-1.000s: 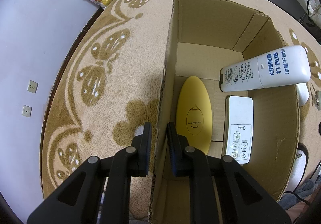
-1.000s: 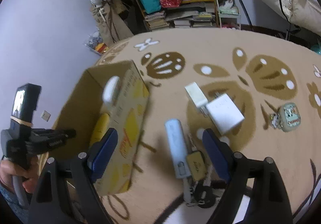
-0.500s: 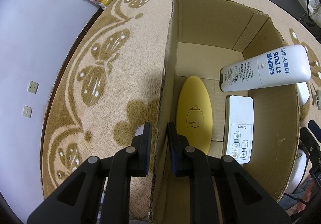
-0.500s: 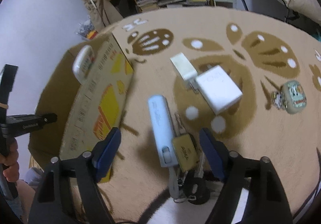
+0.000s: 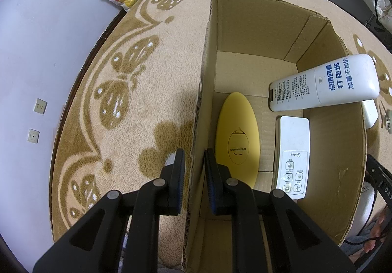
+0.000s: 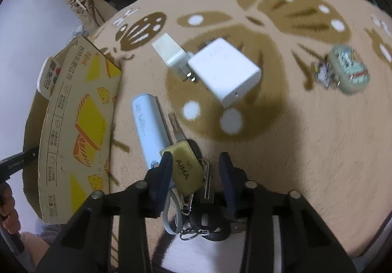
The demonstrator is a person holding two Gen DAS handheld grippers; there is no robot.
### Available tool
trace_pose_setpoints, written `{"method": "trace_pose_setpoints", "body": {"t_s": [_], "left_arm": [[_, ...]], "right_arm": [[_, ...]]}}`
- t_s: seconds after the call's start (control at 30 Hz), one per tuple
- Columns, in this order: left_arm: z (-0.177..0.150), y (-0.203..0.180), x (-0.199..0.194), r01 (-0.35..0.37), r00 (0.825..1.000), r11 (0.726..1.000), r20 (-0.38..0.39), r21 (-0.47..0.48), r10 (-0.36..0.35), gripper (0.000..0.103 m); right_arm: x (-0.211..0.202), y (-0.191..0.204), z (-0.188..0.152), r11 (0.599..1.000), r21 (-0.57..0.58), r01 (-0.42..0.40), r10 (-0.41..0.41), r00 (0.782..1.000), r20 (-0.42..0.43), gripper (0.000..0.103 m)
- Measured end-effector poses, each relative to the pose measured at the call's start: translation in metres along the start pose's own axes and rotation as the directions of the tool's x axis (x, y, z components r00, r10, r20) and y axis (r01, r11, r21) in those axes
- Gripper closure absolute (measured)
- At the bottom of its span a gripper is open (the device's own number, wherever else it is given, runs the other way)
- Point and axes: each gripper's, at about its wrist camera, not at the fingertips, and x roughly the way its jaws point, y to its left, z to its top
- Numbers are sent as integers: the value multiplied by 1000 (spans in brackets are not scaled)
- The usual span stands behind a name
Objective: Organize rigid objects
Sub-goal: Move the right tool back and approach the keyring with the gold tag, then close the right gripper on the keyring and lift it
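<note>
The left gripper [image 5: 192, 170] pinched the near side wall of the open brown cardboard box [image 5: 254, 28], one black finger outside the wall and one inside, the jaws nearly closed on the cardboard edge. Inside the box, a yellow oval plastic remote [image 5: 237, 140] lay flat on the floor just beside that wall, a white flat rectangular remote with small buttons [image 5: 292, 150] lay next to it, and a white bottle-shaped remote with blue printing [image 5: 325, 83] leaned tilted against the far wall, its top above the rim.

The right gripper [image 6: 194, 175] hung with its jaws partly open around a yellow rectangular key tag [image 6: 185, 167] on a bunch of keys near the front edge of the beige-and-brown patterned rug [image 6: 306, 140]; the left finger looked to touch the tag, the right stood apart. A pale blue cylindrical power bank [image 6: 149, 126] lay just beside the tag, between it and the box. Farther out sat a large white square charger [image 6: 224, 72] touching a smaller white plug adapter [image 6: 170, 52], and well apart near the right edge lay a small patterned oval case [image 6: 349, 69].
</note>
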Motion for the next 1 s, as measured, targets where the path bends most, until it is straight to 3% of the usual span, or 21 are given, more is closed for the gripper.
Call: {"method": "trace_pose_setpoints", "body": {"t_s": [0.1,0.23,0.43,0.53,0.57,0.7,1.0], "left_arm": [[0,0,0,-2,1000,1000,0,2,2,87],[0,0,0,0,1000,1000,0,0,0,87],[0,0,0,-1,1000,1000,0,1,1,86],[0,0,0,0,1000,1000,0,0,0,86],[0,0,0,-1,1000,1000,0,1,1,86],[0,0,0,0,1000,1000,0,0,0,86],[0,2,1,0,1000,1000,0,-1,0,86]], "right_arm": [[4,1,-2,1000,0,-8,8,1000,-9,63],[6,4,-2,1000,-2,12,-12,1000,-15,74],[9,-4,-3,999,33,34,-32,998,-54,74],[10,-4,-4,997,18,76,-75,996,-50,94],[9,-3,-4,997,12,80,-79,996,-46,94],[5,2,-3,995,-18,102,-103,995,-15,94],[-33,5,6,996,-1,88,-87,984,158,94]]}}
